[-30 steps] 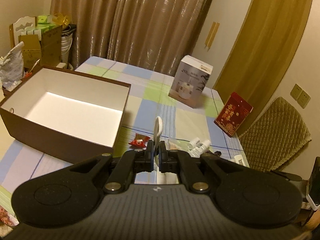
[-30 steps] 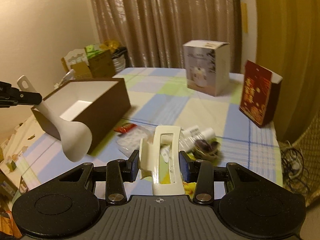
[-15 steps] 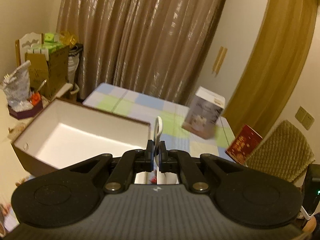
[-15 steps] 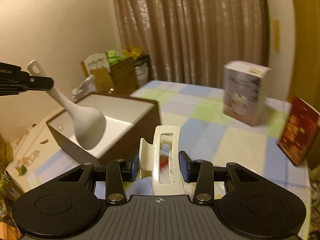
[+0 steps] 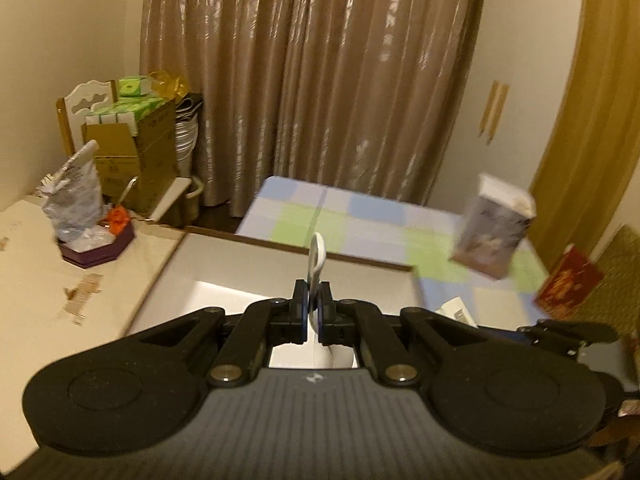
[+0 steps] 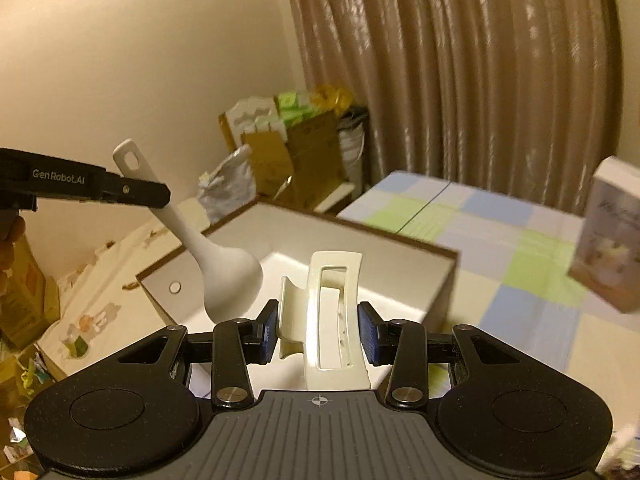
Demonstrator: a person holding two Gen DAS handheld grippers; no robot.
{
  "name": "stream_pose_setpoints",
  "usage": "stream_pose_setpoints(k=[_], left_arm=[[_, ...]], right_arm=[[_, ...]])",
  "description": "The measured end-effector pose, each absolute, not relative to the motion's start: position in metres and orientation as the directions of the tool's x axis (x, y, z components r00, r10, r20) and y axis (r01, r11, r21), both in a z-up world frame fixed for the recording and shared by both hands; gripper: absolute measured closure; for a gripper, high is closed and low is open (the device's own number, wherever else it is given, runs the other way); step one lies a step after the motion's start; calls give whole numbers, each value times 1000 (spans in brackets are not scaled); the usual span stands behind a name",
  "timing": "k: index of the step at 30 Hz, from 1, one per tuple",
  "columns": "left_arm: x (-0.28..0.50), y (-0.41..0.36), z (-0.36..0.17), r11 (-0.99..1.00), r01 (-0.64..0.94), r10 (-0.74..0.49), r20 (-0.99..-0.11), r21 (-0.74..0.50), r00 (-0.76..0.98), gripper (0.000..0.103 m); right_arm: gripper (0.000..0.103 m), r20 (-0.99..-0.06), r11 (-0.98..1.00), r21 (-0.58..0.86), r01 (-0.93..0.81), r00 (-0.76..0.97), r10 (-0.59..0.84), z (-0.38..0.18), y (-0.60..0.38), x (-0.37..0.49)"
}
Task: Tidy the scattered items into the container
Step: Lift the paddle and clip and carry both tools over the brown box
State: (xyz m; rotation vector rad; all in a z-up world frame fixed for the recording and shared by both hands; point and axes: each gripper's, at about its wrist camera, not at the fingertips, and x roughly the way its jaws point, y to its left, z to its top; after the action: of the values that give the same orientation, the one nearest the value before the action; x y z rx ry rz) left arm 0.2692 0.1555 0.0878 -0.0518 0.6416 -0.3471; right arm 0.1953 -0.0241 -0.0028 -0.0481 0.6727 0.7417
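in the right wrist view the left gripper (image 6: 160, 196) reaches in from the left edge of the frame, its fingers closed on the handle of a white spoon (image 6: 224, 276). the spoon hangs tilted, handle hole at upper left, bowl lower right, above the left end of the box (image 6: 400, 248). the box is brown outside and white inside, open at the top, and fills the middle of the frame. low in the centre the right gripper (image 6: 318, 332) has its blue-padded fingers (image 6: 268, 330) pressed on both sides of a cream hair clip (image 6: 332, 320), which points away from the camera over the box. to the right the checked table (image 6: 500, 240) carries a blurred white carton (image 6: 612, 236) at the right edge. cardboard boxes (image 6: 296, 152) stand by the curtain (image 6: 460, 80) behind.

in the left wrist view the box's white inside (image 5: 240, 276) lies at centre, just beyond the closed fingers, and the spoon's handle (image 5: 316, 260) stands edge-on between them. right of it, the carton (image 5: 492, 228) and a red packet (image 5: 568, 284) stand on the table (image 5: 360, 220), both blurred.
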Motion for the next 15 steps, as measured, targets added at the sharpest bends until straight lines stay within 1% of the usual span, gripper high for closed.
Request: stream_pose_setpoints(k=[3,5,8,15], left_arm=[[290,164,72,943,316,-311,-605,-102,733,101],[303,165,58,943,331,-286,-625,-47,727,101],[320,163,37,939,339,-223,-656,53,721,101],[339,145,-16,847,432,-119,-680,311,723,101]], right_arm=[[59,-626,756,182,-629,518,582,-21,-3,207],[59,-655,765,173,-621,507,560,-34,8,215],[59,-691,777,150,-611,497,525,-51,18,222],[59,-749,791,89,-605,483,453,-77,32,233]])
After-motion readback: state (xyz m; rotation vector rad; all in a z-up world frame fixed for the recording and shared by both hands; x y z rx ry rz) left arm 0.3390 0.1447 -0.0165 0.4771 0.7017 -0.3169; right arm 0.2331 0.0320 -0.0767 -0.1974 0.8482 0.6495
